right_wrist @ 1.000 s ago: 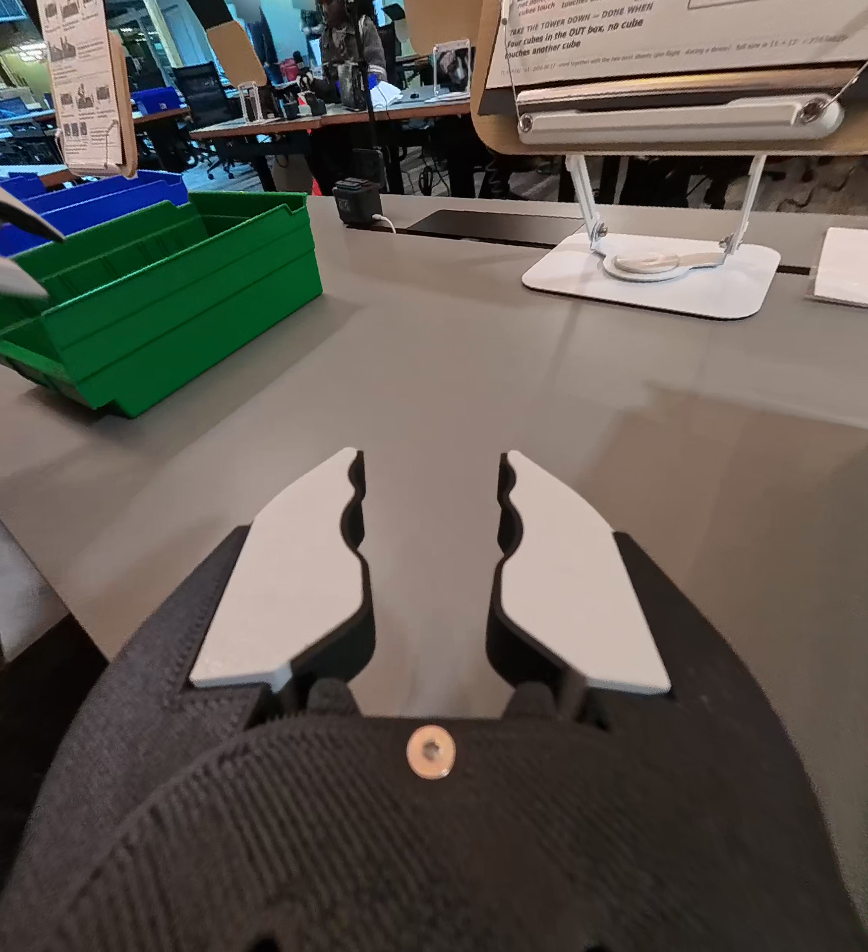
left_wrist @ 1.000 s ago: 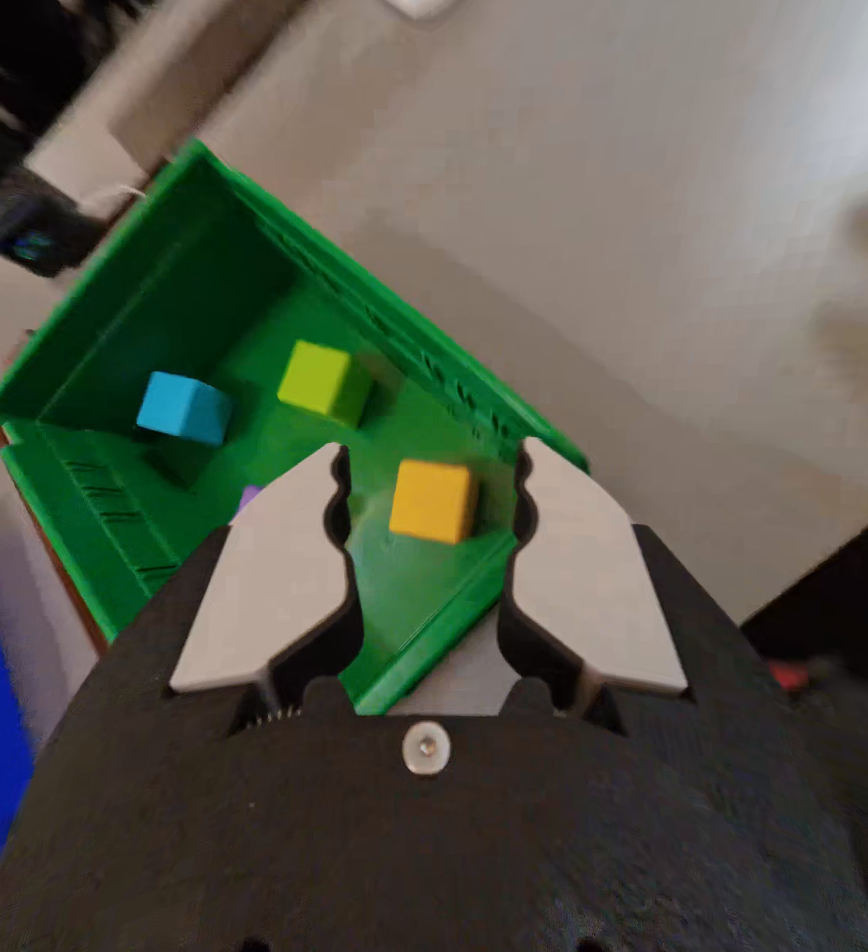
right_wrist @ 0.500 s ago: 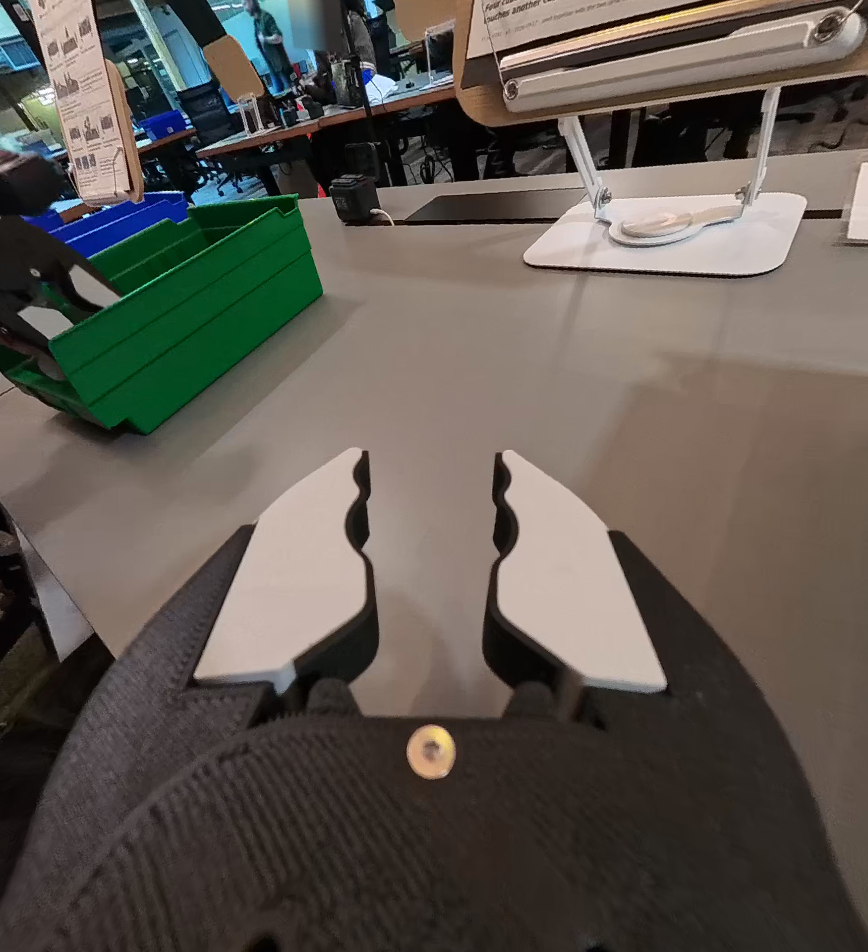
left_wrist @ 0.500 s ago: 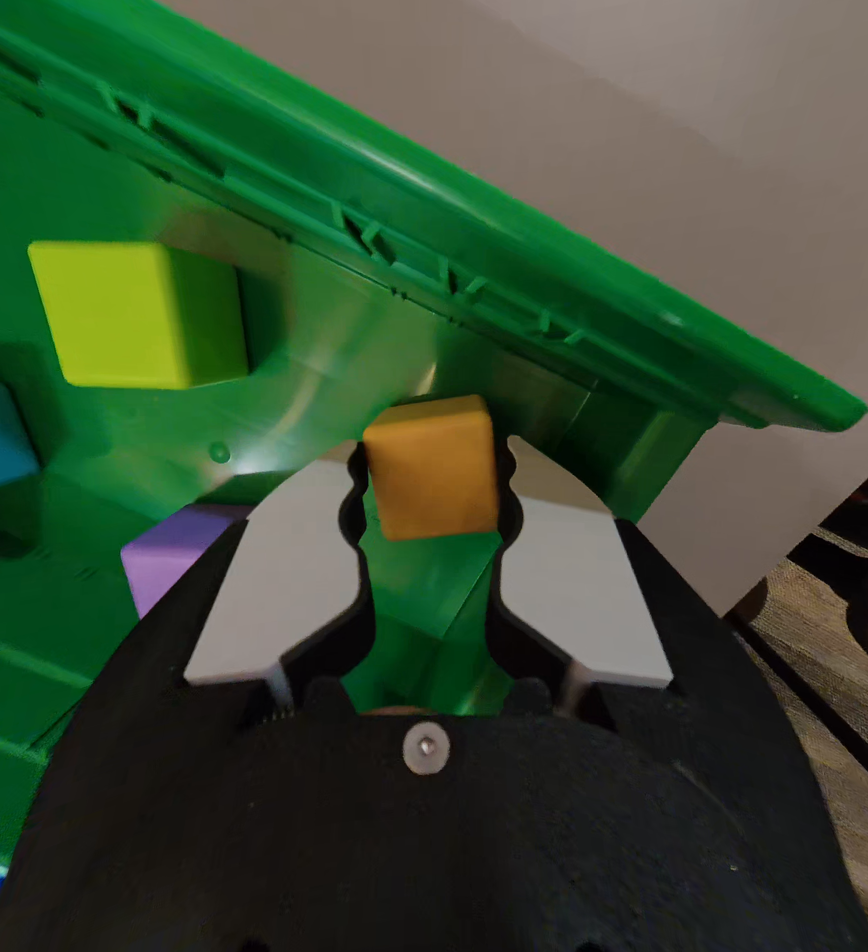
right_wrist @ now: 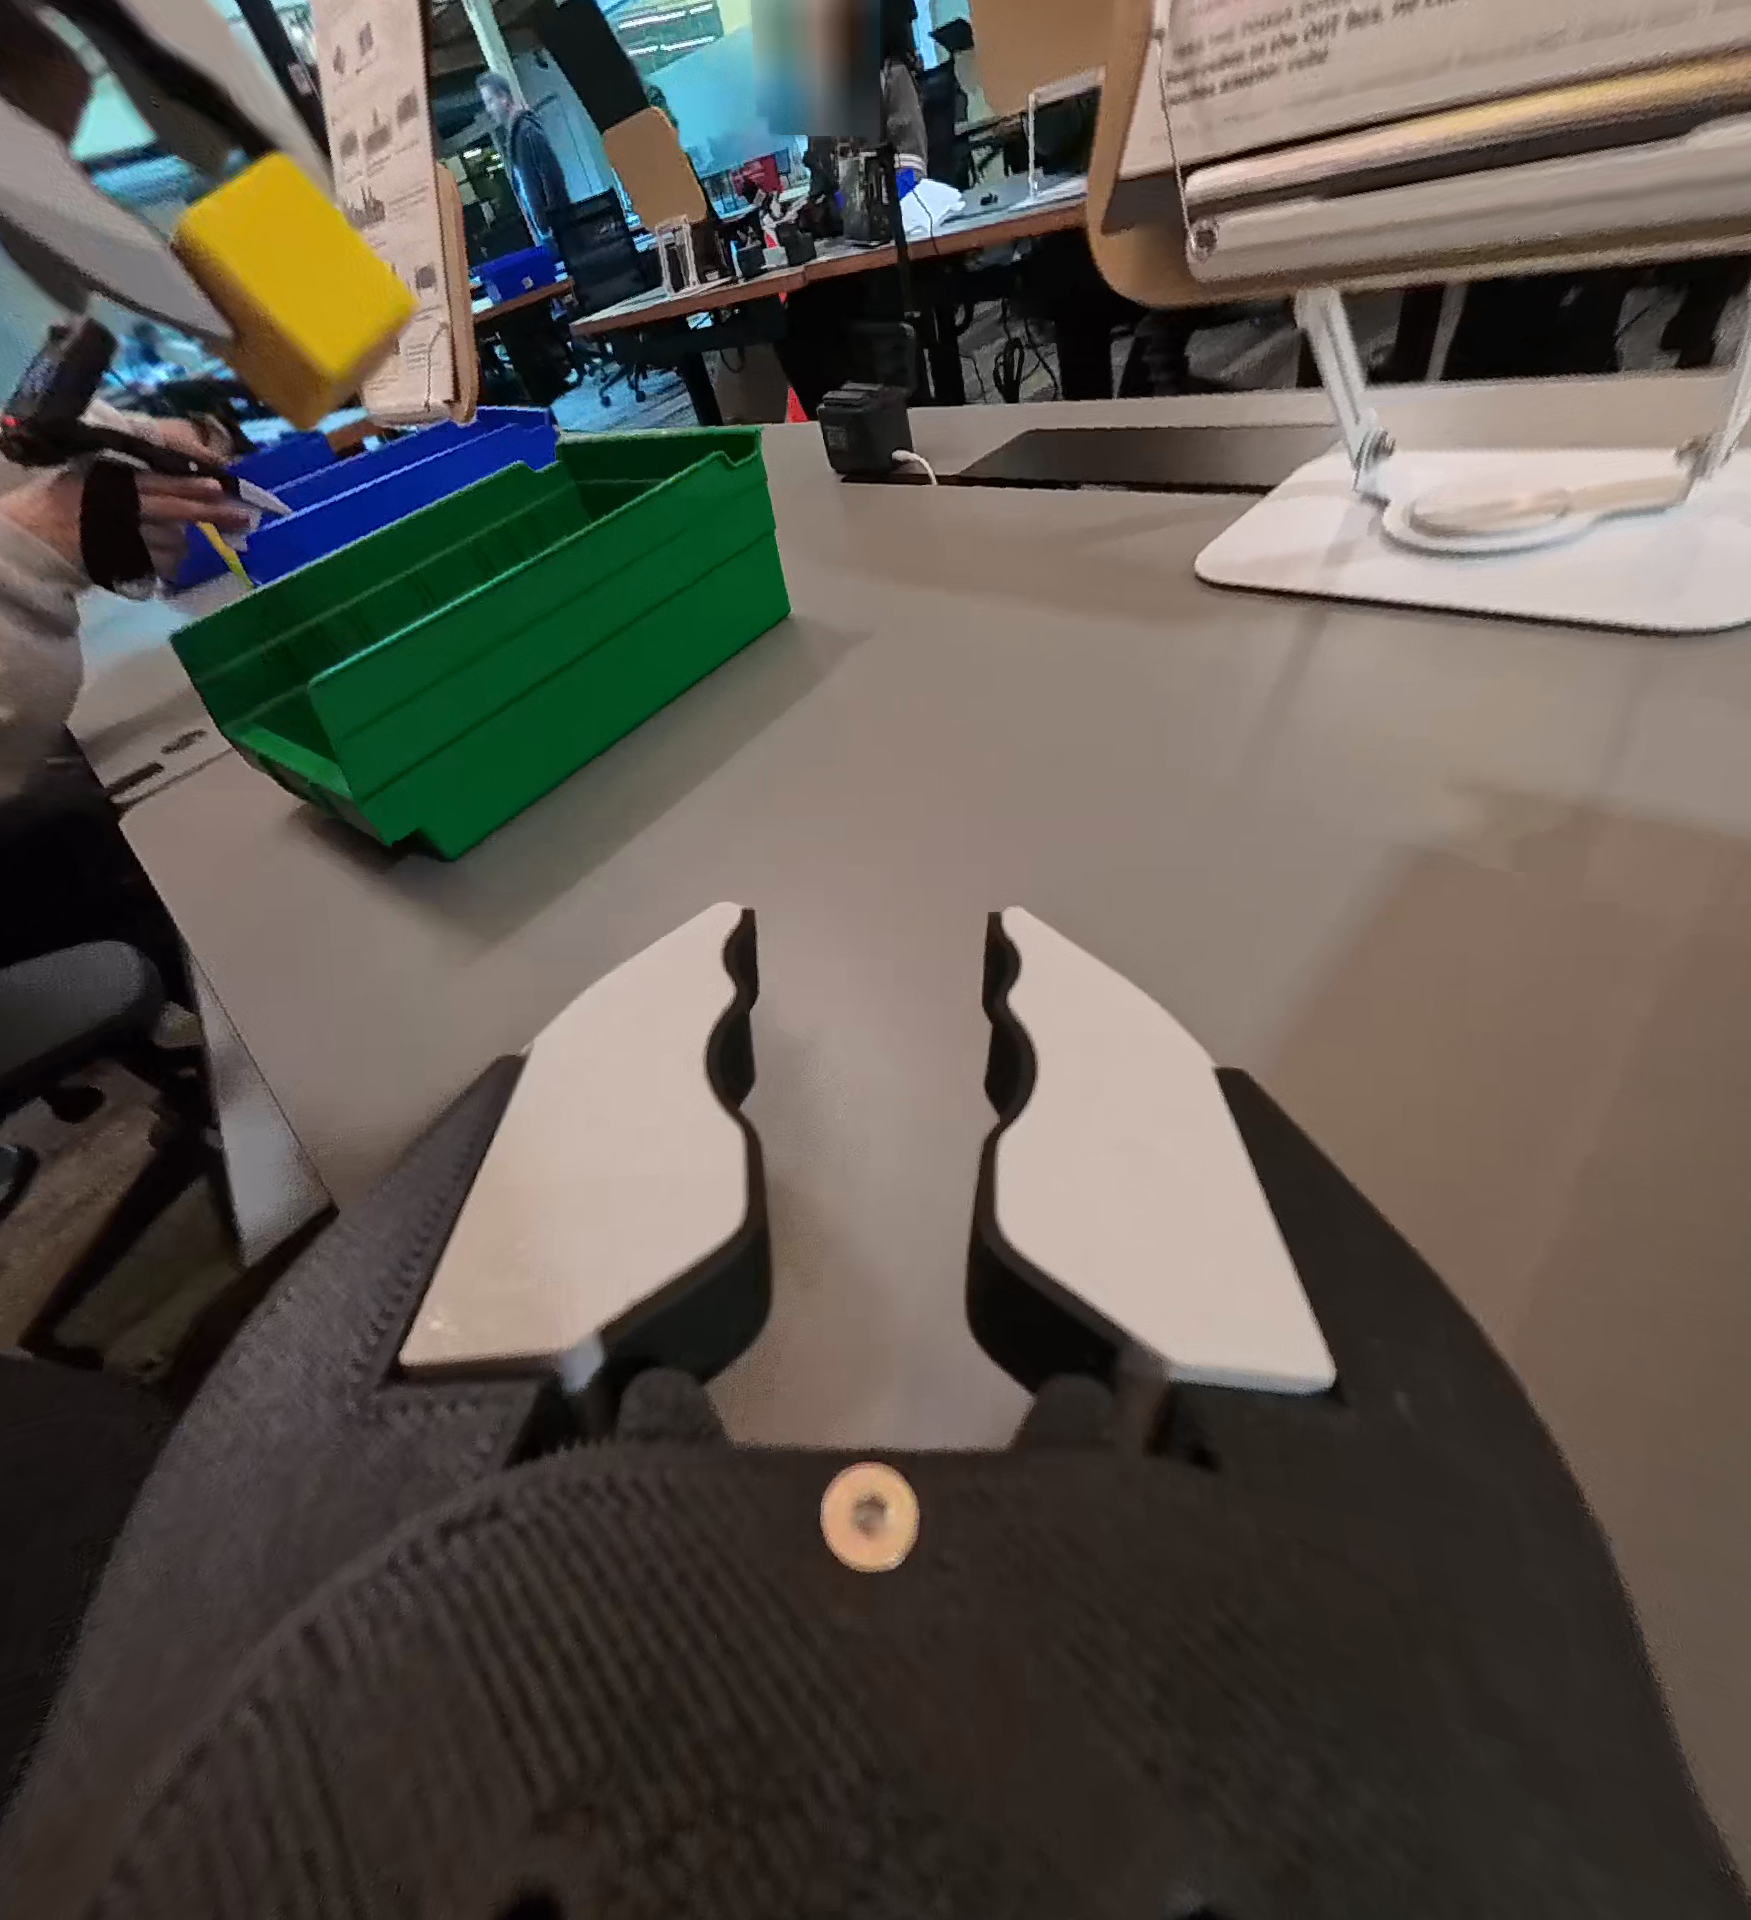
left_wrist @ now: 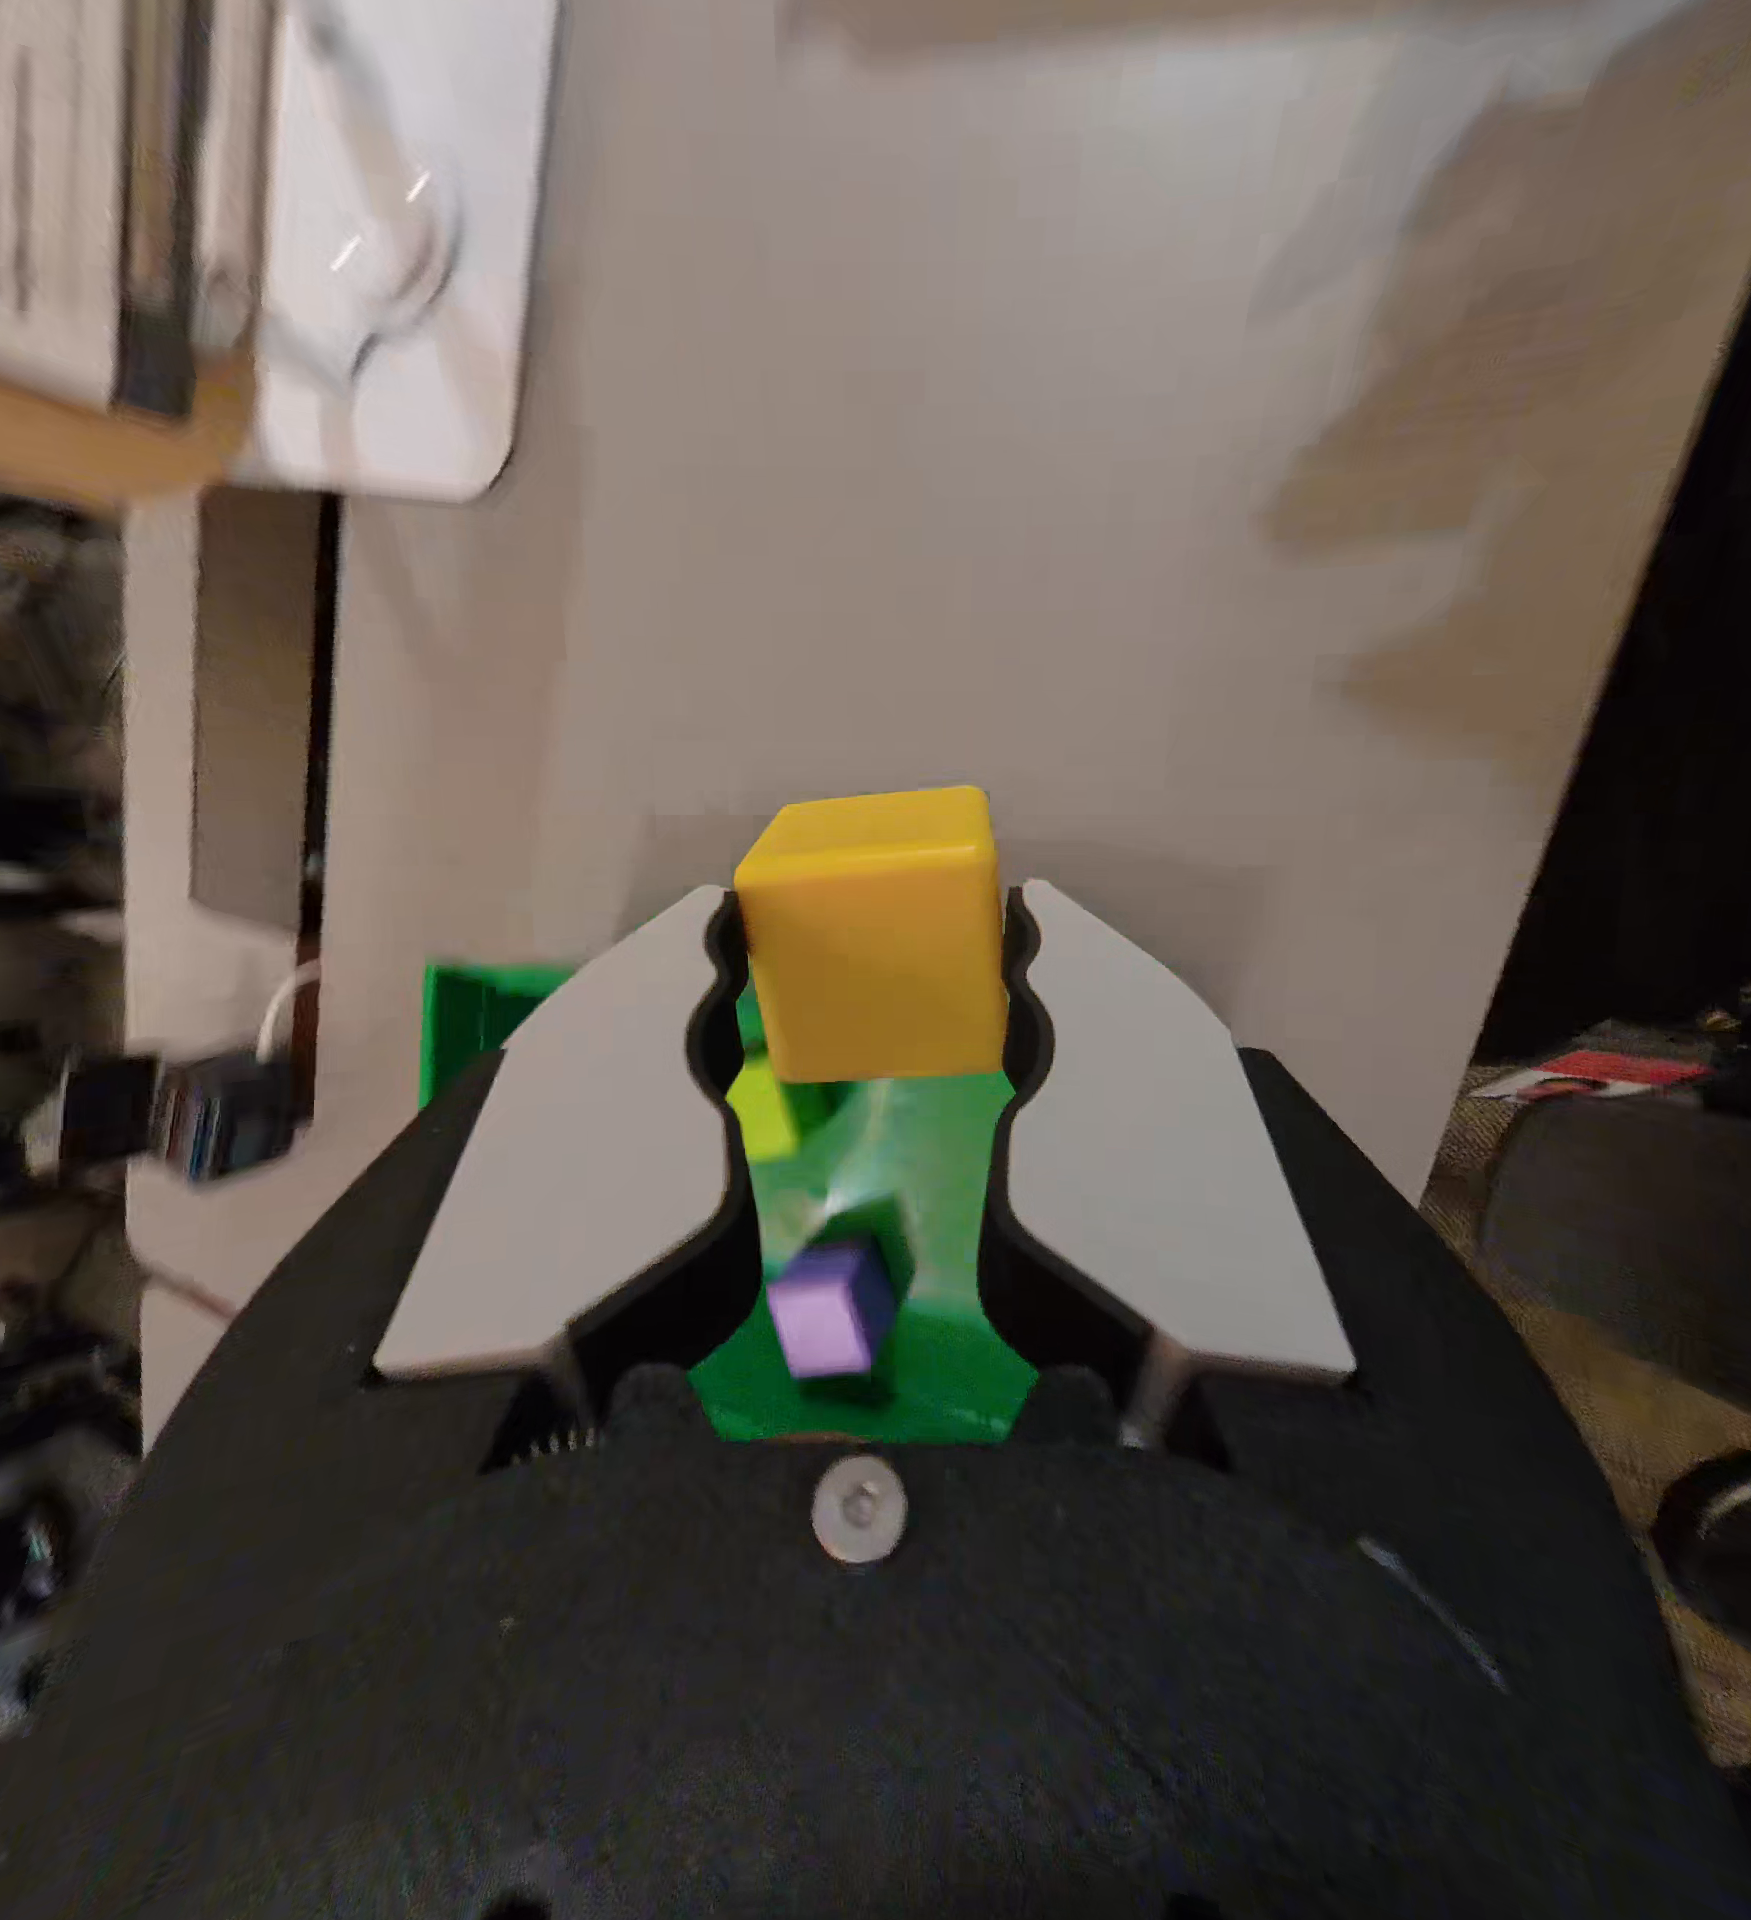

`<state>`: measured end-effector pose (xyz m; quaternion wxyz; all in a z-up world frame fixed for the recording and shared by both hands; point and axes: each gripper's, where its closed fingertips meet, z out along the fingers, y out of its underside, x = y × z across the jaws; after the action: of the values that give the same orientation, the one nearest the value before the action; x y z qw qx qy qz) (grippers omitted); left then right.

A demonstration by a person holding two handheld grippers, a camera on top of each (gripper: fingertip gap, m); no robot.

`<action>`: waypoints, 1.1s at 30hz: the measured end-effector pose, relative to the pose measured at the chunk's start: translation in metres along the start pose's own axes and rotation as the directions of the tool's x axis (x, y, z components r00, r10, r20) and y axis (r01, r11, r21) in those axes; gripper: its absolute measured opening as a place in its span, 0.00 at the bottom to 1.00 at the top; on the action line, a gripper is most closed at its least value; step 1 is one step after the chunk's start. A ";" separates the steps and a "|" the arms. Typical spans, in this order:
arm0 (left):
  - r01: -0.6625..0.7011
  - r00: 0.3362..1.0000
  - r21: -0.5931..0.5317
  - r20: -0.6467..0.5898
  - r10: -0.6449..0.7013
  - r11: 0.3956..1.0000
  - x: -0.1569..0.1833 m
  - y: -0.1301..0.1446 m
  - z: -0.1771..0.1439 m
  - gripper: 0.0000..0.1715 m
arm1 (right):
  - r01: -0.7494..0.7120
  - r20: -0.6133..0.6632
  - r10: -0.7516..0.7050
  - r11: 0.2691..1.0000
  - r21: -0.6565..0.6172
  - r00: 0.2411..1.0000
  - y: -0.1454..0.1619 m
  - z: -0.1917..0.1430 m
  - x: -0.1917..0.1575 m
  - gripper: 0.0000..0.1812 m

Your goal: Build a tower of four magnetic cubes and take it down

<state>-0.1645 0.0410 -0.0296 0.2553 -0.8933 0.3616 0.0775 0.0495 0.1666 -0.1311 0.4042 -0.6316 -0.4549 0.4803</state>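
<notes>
1. Your left hand-held gripper (left_wrist: 873, 940) is clamped on the yellow cube (left_wrist: 873, 935); both fingertips press the cube's side faces, so it hangs between them clear of any surface
2. The cube sits right at the fingertips, not deep in the jaws, so most of it sticks out past them and its top and front faces stay in plain sight
3. Taking the green bin (right_wrist: 497, 644) as your landmark: from the right wrist view the cube (right_wrist: 294, 286) is high above the bin and off to its left, well apart from its rim
4. Through the gap between the left fingers you look down into the bin (left_wrist: 850, 1392); a purple cube (left_wrist: 829, 1314) lies on its floor and a lime cube (left_wrist: 765, 1117) lies farther in, partly hidden behind the yellow one
5. Your right hand-held gripper (right_wrist: 866, 961) is spread apart and holds nothing; it hovers low over bare tabletop (right_wrist: 1058, 727), to the right of the bin and nearer the camera, touching no object
6. Blue bins (right_wrist: 403, 478) stand just behind the green bin, and a white stand base (right_wrist: 1473, 566) rests on the tabletop well to its right, carrying a board above it
7. A small black box (right_wrist: 863, 426) with a white cable sits beyond the bin's far right corner
8. The left wrist view is blurred toward its edges, so I cannot make out what lies there
</notes>
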 end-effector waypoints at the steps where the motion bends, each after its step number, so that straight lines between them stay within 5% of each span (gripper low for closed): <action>1: -0.041 0.998 -0.003 -0.044 0.041 0.999 0.006 -0.019 0.011 0.29 | 0.033 -0.005 -0.033 0.999 0.007 0.999 -0.003 -0.002 -0.002 0.23; 8: -0.189 0.945 0.030 -0.267 0.190 0.981 0.040 -0.116 0.152 0.29 | 0.073 -0.035 -0.073 0.997 0.010 0.997 -0.002 -0.015 0.009 0.22; 14: -0.212 0.919 -0.022 -0.345 0.191 0.977 0.051 -0.138 0.231 0.28 | -0.013 -0.036 0.013 1.000 0.005 0.999 0.003 -0.026 0.016 0.22; 33: -0.241 0.915 -0.088 -0.353 0.196 0.967 0.052 -0.133 0.259 0.29 | -0.037 -0.086 0.032 0.998 -0.058 0.996 0.019 -0.033 0.025 0.22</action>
<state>-0.0236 0.2228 -0.2150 0.1200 -0.8618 0.4920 -0.0273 0.0882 0.1835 -0.1479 0.3958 -0.6710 -0.4403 0.4464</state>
